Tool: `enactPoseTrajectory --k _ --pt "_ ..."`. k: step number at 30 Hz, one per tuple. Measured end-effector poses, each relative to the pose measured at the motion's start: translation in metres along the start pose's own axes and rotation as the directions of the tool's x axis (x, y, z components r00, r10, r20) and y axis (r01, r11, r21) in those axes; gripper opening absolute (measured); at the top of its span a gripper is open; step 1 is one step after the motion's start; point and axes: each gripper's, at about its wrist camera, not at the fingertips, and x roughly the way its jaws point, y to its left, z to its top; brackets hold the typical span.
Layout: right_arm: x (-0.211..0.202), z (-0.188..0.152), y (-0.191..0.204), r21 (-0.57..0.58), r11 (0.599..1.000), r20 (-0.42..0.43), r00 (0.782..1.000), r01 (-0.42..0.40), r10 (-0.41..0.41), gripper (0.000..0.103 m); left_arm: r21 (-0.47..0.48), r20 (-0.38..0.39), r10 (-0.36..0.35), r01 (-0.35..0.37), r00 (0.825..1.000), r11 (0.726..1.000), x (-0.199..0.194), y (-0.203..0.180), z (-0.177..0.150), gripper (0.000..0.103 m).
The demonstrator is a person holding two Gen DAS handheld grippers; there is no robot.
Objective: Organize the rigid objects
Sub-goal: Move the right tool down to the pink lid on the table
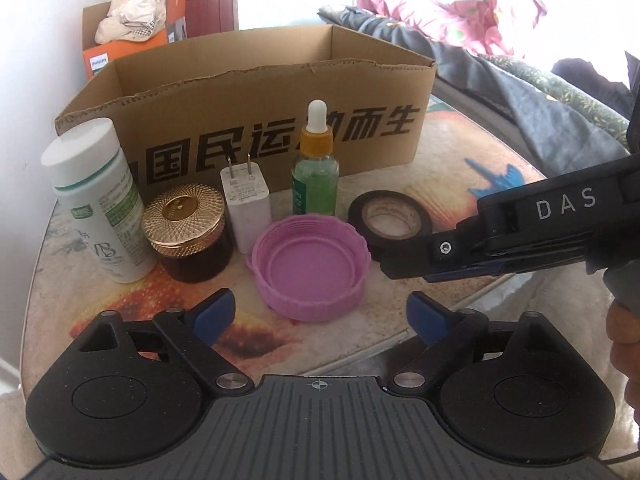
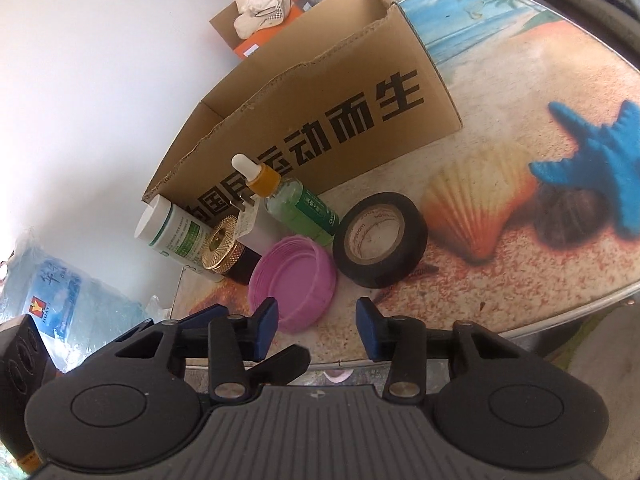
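A row of small objects stands on the round table in front of an open cardboard box point(image 1: 240, 120): a white bottle point(image 1: 100, 200), a brown jar with a gold lid point(image 1: 188, 232), a white charger plug point(image 1: 246, 200), a green dropper bottle point(image 1: 316, 168), an upturned pink lid point(image 1: 310, 268) and a black tape roll point(image 1: 390, 216). My left gripper point(image 1: 320, 314) is open just short of the pink lid, holding nothing. My right gripper point(image 2: 316, 328) is open more narrowly, with nothing between its fingers. The pink lid point(image 2: 292, 288) and the tape roll point(image 2: 380, 238) lie just ahead of it.
The right gripper's body point(image 1: 520, 224) reaches in from the right beside the tape roll, held by a hand point(image 1: 624, 340). Bedding point(image 1: 500, 40) is piled at the back right. An orange box point(image 1: 100, 60) with cloth on it stands behind the cardboard box. The table edge point(image 2: 580, 308) runs near the grippers.
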Motion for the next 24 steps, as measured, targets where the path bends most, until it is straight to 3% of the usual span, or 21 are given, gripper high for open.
enactPoseTrajectory --k 2,7,18,24 --pt "0.005 0.002 -0.001 -0.004 1.000 -0.001 1.000 0.001 -0.001 0.038 0.002 -0.005 -0.008 0.008 1.000 1.000 0.007 0.001 0.002 0.078" --pt "0.022 0.007 0.000 -0.011 1.000 -0.023 1.000 -0.007 0.006 0.034 -0.004 -0.002 -0.022 0.022 1.000 1.000 0.017 0.003 0.003 0.068" --pt "0.016 -0.005 0.001 -0.053 0.998 -0.032 0.999 0.042 -0.044 0.034 0.005 -0.012 -0.113 0.113 0.994 0.994 0.000 -0.005 -0.013 0.069" --pt "0.015 -0.008 -0.002 -0.035 0.999 -0.006 1.000 0.030 -0.031 0.038 -0.022 -0.002 -0.119 0.119 0.993 0.993 0.005 -0.001 -0.014 0.080"
